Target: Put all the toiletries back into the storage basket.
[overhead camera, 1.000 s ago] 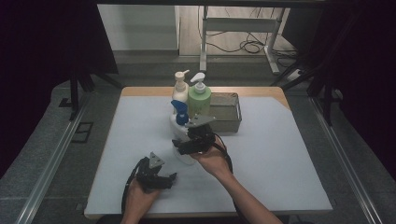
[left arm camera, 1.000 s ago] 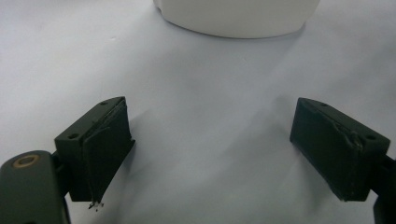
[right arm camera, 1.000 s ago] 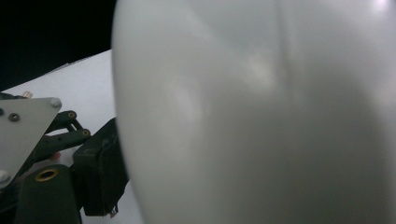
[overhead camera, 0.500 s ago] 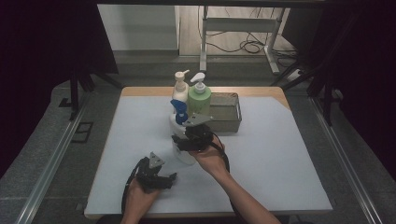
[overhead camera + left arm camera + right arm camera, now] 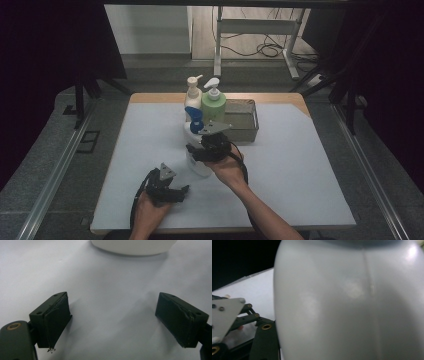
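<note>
white bottle point(image 5: 352, 305) cut off by frame edges, right tool tips hidden behind it

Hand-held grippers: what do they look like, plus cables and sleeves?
Both are black. The left hand-held gripper has blocky black jaws with worn, frayed pad edges, a grey three-cornered plate on top and a looped black cable. The right hand-held gripper carries the same grey plate, brass-coloured pivots and a black cable. Forearms bare, no sleeves.
</note>
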`<state>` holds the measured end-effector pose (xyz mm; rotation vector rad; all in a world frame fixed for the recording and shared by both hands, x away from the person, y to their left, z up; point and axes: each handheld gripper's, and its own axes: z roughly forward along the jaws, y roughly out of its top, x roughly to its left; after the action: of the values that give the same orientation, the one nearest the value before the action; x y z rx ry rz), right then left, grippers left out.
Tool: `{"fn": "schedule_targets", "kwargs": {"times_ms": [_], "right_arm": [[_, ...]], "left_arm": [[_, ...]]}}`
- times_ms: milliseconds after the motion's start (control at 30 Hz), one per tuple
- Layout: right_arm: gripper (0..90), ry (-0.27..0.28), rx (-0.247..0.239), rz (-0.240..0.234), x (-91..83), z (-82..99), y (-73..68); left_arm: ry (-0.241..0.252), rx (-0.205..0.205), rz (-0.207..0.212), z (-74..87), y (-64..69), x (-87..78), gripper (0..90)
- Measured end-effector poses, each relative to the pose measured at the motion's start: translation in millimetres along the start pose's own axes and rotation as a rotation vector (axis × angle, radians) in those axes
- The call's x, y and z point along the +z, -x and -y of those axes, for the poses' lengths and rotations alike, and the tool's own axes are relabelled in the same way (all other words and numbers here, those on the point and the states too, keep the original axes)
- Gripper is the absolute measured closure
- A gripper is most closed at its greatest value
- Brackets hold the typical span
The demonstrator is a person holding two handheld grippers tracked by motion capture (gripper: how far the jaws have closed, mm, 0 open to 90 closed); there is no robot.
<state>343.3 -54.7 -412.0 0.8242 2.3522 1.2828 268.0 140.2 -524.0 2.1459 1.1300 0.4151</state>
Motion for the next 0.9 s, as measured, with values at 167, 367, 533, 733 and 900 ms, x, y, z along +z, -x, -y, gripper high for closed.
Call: {"fn": "schedule_targets", "kwargs": {"times_ms": [167, 367, 533, 733, 900], "right_arm": [[38.0, 0.001, -0.001, -0.013, -11.3, -4.4, 3.5], [38.0, 0.004, -0.008, 0.008, -22.4, -2.6, 8.9], [38.1, 0.000, -0.014, 0.017, -31.9, -0.4, 17.6], [38.2, 0.002, -0.013, 0.036, -44.9, -0.6, 27.9], [38.2, 0.005, -0.006, 0.045, -56.7, -2.7, 36.0]], "left_arm": [[-0.001, 0.000, 0.001, 0.0, 0.0, 0.0, 12.3], [-0.001, 0.000, 0.000, 0.0, -0.1, 0.0, 12.3], [-0.001, 0.003, 0.001, -0.1, -0.3, 0.0, 12.3], [-0.001, 0.003, 0.001, -0.1, -0.3, 0.0, 12.3], [-0.001, 0.003, 0.001, -0.1, -0.3, 0.0, 12.3]]}}
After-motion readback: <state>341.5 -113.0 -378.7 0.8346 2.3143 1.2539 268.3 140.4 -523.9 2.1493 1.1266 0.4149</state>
